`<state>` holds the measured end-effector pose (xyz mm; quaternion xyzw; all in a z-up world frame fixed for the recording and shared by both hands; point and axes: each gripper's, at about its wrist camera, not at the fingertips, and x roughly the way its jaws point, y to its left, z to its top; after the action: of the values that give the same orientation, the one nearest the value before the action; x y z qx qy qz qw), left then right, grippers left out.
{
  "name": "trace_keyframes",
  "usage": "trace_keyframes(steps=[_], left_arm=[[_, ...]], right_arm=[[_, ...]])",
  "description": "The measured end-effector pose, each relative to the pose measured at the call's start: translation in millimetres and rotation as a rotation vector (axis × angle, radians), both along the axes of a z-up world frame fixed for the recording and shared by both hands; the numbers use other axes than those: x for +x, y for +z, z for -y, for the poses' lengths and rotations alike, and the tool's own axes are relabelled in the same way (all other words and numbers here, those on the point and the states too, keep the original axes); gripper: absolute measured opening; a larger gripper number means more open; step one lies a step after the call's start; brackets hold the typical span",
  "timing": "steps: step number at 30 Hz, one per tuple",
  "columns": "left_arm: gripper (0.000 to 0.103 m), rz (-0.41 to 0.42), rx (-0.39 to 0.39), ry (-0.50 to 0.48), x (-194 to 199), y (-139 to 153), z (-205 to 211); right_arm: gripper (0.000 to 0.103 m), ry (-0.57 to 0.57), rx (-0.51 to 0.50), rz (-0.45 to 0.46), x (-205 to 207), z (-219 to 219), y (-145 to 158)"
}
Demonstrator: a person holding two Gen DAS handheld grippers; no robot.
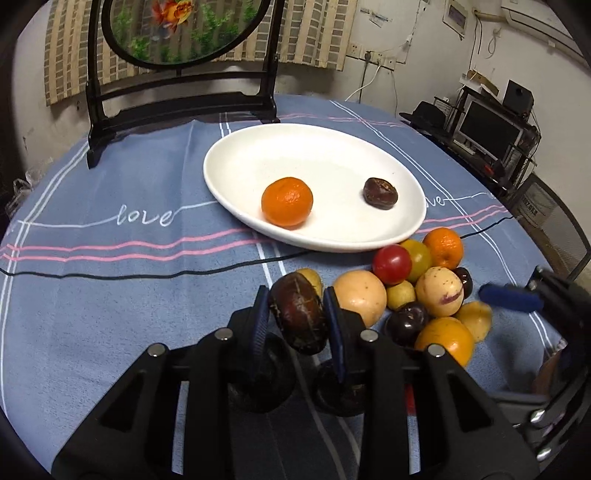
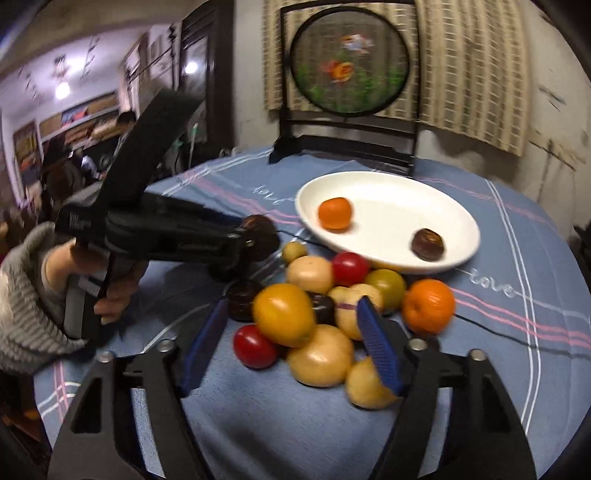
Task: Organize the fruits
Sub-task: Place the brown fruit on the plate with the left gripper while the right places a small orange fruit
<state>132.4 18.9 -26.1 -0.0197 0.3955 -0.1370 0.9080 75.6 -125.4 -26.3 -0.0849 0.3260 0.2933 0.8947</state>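
Observation:
My left gripper (image 1: 296,295) is shut on a dark brown fruit (image 1: 299,317), held just above the blue tablecloth, left of the fruit pile. Behind it a white oval plate (image 1: 332,158) carries a mandarin (image 1: 287,201) and a second dark brown fruit (image 1: 380,193). In the right wrist view my right gripper (image 2: 291,302) stands open over the near side of the pile, with a yellow-orange fruit (image 2: 284,314) between its fingers; the pads press on nothing. The pile holds a red tomato (image 2: 350,268), an orange (image 2: 428,305), pale yellow fruits and dark plums. The left gripper (image 2: 258,229) shows there with its fruit.
A black-framed round goldfish screen (image 1: 177,29) stands at the table's far edge behind the plate. A thin black cable (image 1: 147,275) runs across the cloth. A hand in a grey knit sleeve (image 2: 22,295) holds the left gripper. Shelves with a monitor (image 1: 487,129) stand beyond the table.

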Motion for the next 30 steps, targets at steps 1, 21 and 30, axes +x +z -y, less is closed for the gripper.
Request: trace_keyframes(steps=[1, 21, 30], left_arm=[[0.03, -0.007, -0.004, -0.003, 1, -2, 0], [0.03, 0.084, -0.026, 0.047, 53, 46, 12], [0.03, 0.006, -0.031, 0.102, 138, 19, 9]], right_arm=[[0.063, 0.003, -0.011, -0.009, 3, -4, -3], [0.039, -0.228, 0.195, -0.053, 95, 58, 43], [0.039, -0.304, 0.169, -0.197, 194, 59, -5]])
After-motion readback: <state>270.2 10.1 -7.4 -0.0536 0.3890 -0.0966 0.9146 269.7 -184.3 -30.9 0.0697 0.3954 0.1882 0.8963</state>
